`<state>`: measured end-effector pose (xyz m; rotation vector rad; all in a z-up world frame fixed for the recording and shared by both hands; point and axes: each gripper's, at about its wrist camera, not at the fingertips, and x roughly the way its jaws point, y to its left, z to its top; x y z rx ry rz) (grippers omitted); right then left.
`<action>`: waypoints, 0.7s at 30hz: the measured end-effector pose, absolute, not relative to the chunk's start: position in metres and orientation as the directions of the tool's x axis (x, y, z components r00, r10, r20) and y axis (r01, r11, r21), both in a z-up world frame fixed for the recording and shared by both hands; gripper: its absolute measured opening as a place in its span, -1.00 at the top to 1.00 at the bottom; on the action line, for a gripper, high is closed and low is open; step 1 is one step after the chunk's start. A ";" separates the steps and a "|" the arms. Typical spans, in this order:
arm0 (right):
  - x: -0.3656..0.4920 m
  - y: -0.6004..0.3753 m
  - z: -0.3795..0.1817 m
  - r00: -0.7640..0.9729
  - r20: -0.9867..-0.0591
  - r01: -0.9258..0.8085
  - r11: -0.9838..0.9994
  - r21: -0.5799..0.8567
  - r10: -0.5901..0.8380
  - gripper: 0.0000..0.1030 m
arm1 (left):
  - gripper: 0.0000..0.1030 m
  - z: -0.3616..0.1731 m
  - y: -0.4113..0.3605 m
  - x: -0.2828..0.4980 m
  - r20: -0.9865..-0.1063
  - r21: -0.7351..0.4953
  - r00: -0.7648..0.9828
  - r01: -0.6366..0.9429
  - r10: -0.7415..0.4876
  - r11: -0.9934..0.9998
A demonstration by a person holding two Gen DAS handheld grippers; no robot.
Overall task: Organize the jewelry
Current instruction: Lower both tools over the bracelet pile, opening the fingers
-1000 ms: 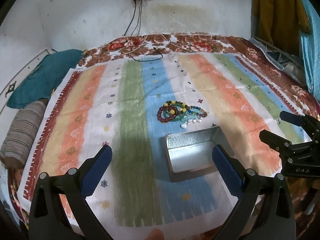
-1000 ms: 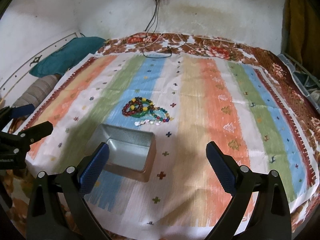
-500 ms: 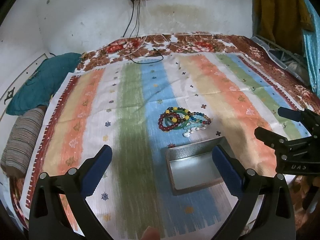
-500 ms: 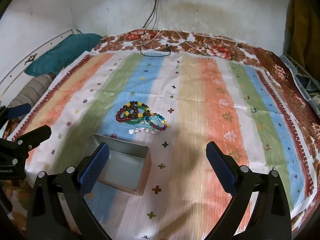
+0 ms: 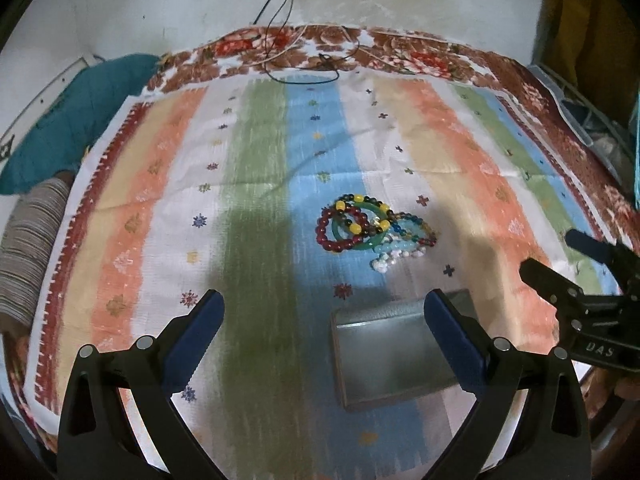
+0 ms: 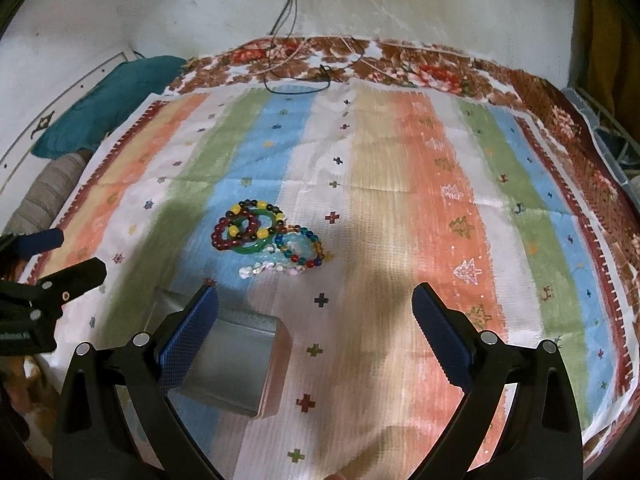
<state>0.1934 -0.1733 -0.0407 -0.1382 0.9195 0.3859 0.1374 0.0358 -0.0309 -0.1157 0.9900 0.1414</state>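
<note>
Bracelets (image 5: 372, 228) lie heaped beyond the empty tin (image 5: 396, 354); nothing is packed yet. We hold both grippers, left (image 5: 324, 340) and right (image 6: 314, 334), wide open and empty. Next we likely pinch one bracelet free.

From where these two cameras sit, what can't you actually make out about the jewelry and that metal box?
- Pile of bracelets: overlapping loops, so neither view gives an exact count.
- Metal tin: its right side is hidden behind the left gripper finger in the left wrist view; its left part is hidden by the right gripper finger in the right wrist view.
- Cables at the far end: their top is cut off by the frame.
</note>
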 end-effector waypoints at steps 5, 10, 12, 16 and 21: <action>0.207 -0.173 -0.044 0.525 -0.808 -0.366 0.928 0.069 0.268 -0.91 | -0.89 -0.039 0.042 0.152 -0.850 -0.035 0.522 -0.193 0.073 0.980; 0.221 -0.172 -0.052 0.498 -0.826 -0.354 0.931 0.084 0.264 -0.91 | -0.89 -0.050 0.051 0.171 -0.871 -0.058 0.488 -0.224 0.060 0.973; 0.226 -0.171 -0.055 0.491 -0.834 -0.347 0.934 0.080 0.254 -0.91 | -0.89 -0.055 0.055 0.178 -0.877 -0.068 0.478 -0.242 0.058 0.968; 0.234 -0.167 -0.064 0.478 -0.847 -0.338 0.939 0.066 0.232 -0.91 | -0.89 -0.065 0.059 0.191 -0.890 -0.086 0.455 -0.261 0.044 0.961; 0.245 -0.163 -0.076 0.451 -0.865 -0.333 0.941 0.064 0.219 -0.91 | -0.89 -0.072 0.054 0.206 -0.893 -0.057 0.446 -0.248 0.063 0.967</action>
